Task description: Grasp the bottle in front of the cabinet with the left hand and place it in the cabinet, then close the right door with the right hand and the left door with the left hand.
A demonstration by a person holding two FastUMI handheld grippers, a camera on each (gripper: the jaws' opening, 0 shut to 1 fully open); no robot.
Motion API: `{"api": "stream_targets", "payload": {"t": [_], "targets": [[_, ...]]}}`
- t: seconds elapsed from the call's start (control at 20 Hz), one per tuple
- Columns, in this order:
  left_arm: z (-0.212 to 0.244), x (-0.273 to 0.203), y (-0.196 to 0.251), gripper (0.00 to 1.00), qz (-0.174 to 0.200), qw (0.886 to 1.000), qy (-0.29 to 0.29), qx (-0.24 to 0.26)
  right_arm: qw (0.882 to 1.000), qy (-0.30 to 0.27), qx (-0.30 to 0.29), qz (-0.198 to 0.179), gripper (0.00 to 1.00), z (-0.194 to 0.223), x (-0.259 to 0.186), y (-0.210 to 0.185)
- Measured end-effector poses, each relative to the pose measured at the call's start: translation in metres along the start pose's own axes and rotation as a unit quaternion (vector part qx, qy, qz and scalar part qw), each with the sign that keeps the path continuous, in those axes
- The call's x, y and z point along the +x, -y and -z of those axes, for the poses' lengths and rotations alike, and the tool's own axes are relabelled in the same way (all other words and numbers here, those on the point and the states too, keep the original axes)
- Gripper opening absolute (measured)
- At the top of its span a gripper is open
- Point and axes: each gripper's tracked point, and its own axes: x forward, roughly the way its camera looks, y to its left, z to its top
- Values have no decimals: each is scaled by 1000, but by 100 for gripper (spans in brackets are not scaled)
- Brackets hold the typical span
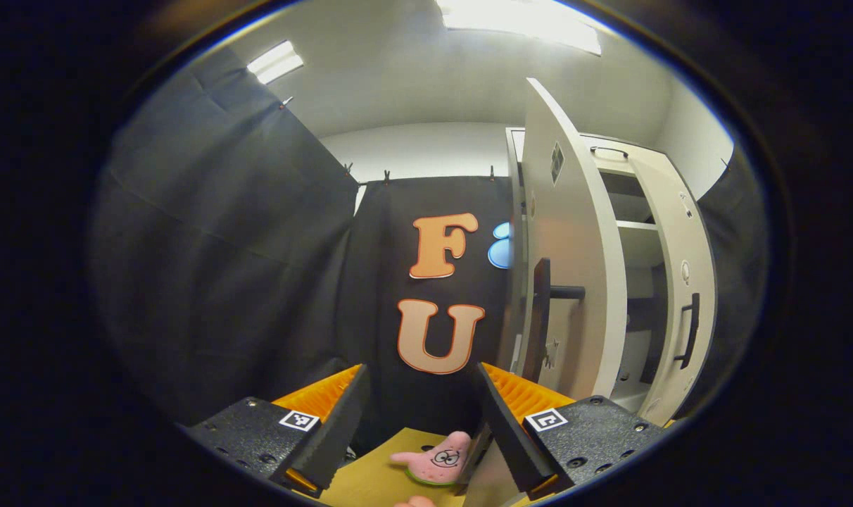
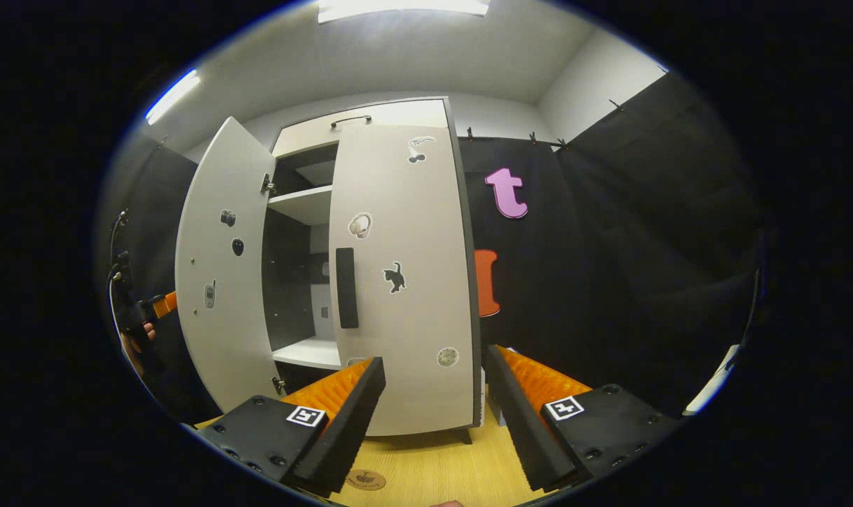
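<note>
Two grippers, both with fingers spread wide and nothing between them. Nearest in the left gripper view, the left gripper (image 1: 421, 415) hangs released above a wooden tabletop (image 1: 370, 479); a pink star-shaped plush toy (image 1: 437, 458) lies on that wood just between and below the fingertips, touching neither finger that I can see. Beyond it, to the right, stands the left door (image 1: 574, 282) of the cabinet (image 1: 637, 232), swung out so that it shows almost edge-on, its dark bar handle (image 1: 542, 317) jutting toward the camera; past the door the white shelves (image 1: 637, 225) show, and farther right the right door (image 1: 683, 296) with its own dark handle (image 1: 690, 331).

In the right gripper view the right gripper (image 2: 435, 408) is likewise unclenched over the same pale wood (image 2: 433, 472); a small round disc (image 2: 365, 479) lies on the wood by the near finger. Just behind the fingers the right door (image 2: 405, 282) stands nearly shut — it carries several stickers, a black cat (image 2: 395, 277) among them, and a dark handle (image 2: 347, 287). The left door (image 2: 219, 282) is open wide, leaving a gap that shows a white shelf (image 2: 307, 204), a dark interior and a white lower shelf (image 2: 310, 352).

At the far left edge, past the open door, a hand (image 2: 139, 338) holds the other gripper; its fingers are too small to judge from here.

The bottle — I cannot tell where it is; nothing in the gap between the doors reads clearly as one.
</note>
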Motion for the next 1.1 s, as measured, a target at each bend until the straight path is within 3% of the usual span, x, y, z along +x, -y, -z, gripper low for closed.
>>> {"api": "stream_targets", "payload": {"t": [0.25, 0.35, 0.4, 0.45, 0.7, 0.75, 0.85, 0.9, 0.95, 1.1], "targets": [[4, -9, 60, 87, 70, 998, -9, 3, 999, -10, -7, 42, 97, 4, -22, 25], [6, -9, 83, 93, 90, 996, -6, -1, 998, -11, -7, 54, 97, 4, -31, 31], [8, -8, 93, 96, 101, 995, -7, -6, 998, -12, -8, 61, 97, 5, -35, 33], [11, -8, 103, 87, 111, 994, -9, -14, 998, -14, -10, 68, 97, 7, -39, 35], [32, -2, 149, 92, 173, 982, -44, -66, 996, -17, -8, 88, 97, 6, -54, 40], [37, -1, 156, 90, 179, 980, -52, -73, 996, -19, -8, 92, 97, 6, -57, 43], [36, 0, 162, 96, 175, 980, -49, -75, 995, -23, -12, 98, 97, 5, -61, 45], [34, 2, 166, 94, 175, 981, -45, -74, 995, -24, -16, 100, 89, 5, -63, 46], [33, 6, 172, 94, 178, 980, -43, -72, 994, -24, -19, 101, 97, 4, -66, 47], [31, 16, 192, 94, 192, 978, -40, -67, 994, -23, -14, 108, 97, 4, -70, 52]]}}
